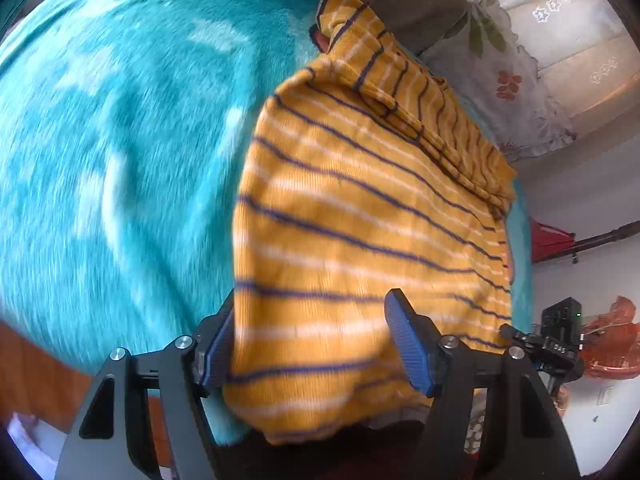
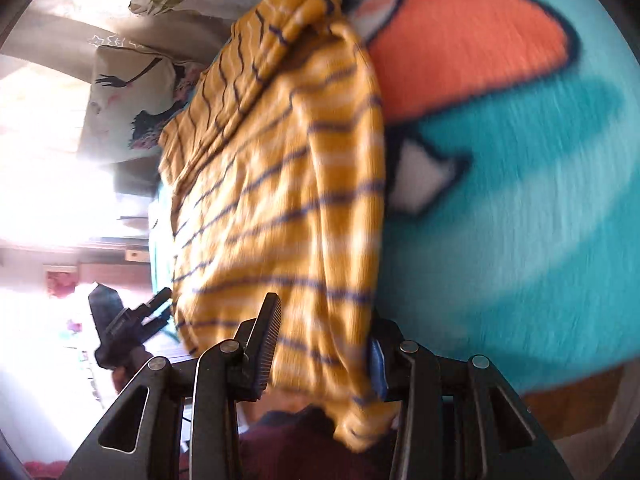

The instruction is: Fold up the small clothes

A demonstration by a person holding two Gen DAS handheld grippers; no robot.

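Note:
A small yellow garment with navy and white stripes [image 1: 360, 220] lies on a teal fleece blanket [image 1: 120, 160]; one part is folded over along its far edge. My left gripper [image 1: 316, 344] is open, its blue pads [image 1: 408, 344] standing wide apart on either side of the garment's near hem, which bulges between them. In the right wrist view the same garment [image 2: 280, 184] hangs between my right gripper [image 2: 324, 348], whose jaws also stand apart around the near edge of the cloth. The other gripper shows at the left [image 2: 120, 320].
The blanket carries an orange and white cartoon print [image 2: 460, 52]. Floral pillows [image 1: 512, 80] and a printed pillow [image 2: 128, 96] lie at the head of the bed. A wooden bed edge [image 1: 36, 376] runs near me. A dark device [image 1: 560, 316] stands beyond.

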